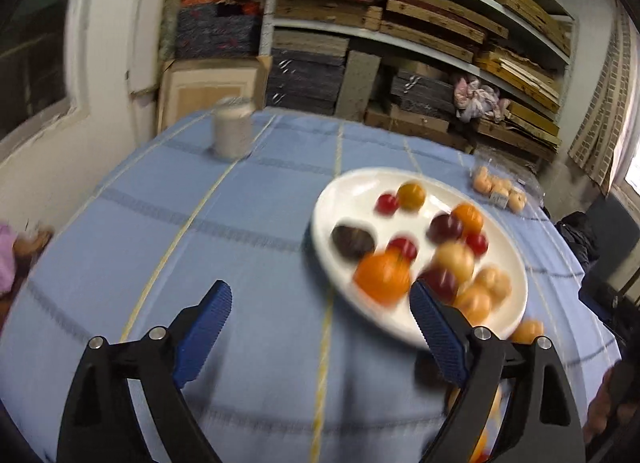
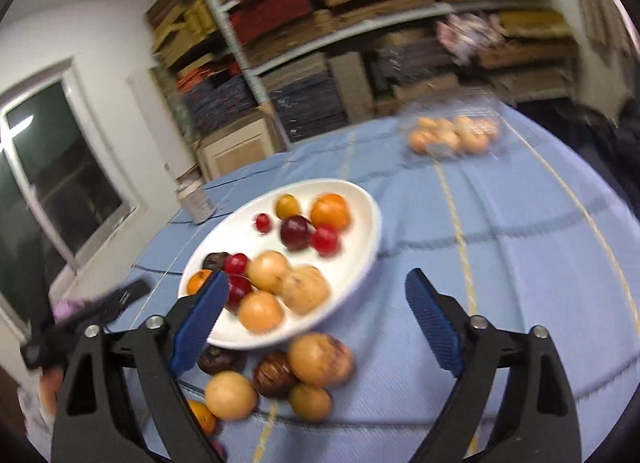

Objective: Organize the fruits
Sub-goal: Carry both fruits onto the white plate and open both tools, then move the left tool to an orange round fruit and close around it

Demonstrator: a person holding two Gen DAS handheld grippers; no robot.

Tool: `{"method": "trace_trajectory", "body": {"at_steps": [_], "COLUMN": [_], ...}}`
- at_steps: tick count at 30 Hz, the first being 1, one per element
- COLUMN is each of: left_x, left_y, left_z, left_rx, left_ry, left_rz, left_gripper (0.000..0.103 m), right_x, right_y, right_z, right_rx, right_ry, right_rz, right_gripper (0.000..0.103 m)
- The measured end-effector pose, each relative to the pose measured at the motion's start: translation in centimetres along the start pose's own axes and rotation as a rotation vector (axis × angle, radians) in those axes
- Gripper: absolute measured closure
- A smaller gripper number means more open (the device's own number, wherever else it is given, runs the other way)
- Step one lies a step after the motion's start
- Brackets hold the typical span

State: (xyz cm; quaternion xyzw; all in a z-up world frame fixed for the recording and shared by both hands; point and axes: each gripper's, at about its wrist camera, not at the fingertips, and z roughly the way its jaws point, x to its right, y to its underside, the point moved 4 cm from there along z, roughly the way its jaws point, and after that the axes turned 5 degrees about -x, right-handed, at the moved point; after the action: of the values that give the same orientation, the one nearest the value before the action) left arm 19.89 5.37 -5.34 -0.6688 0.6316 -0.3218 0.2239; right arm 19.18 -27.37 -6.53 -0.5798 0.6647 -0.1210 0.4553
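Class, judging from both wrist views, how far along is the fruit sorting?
Done: many fruits lie on the white oval plate. In hand: nothing; left gripper and right gripper are both open. Left: tan and dark fruits on the blue cloth below the plate, like the tan round fruit.

A storeroom: shelves [image 1: 420, 23] stacked with flat cartons behind a cloth-covered table [image 1: 240, 223].
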Motion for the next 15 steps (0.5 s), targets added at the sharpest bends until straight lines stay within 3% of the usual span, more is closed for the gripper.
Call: {"method": "trace_trajectory", "body": {"at_steps": [7, 15], "left_x": [0.6, 5.1], "left_y": [5.1, 7.7], "left_z": [-3.6, -3.7], "left_rx": [0.02, 0.013], "left_ry": [0.025, 0.028], "left_rz": [0.062, 0.259], "left_gripper": [0.012, 0.008], "right_x": [5.2, 4.3], "right_y": [1.6, 2.4], "right_z": [-2.8, -3.5], "right_rx": [0.027, 0.035], "right_ry": [-0.053, -0.004], "right_rz": [0.26, 0.185], "right_gripper": [0.009, 0.009]}}
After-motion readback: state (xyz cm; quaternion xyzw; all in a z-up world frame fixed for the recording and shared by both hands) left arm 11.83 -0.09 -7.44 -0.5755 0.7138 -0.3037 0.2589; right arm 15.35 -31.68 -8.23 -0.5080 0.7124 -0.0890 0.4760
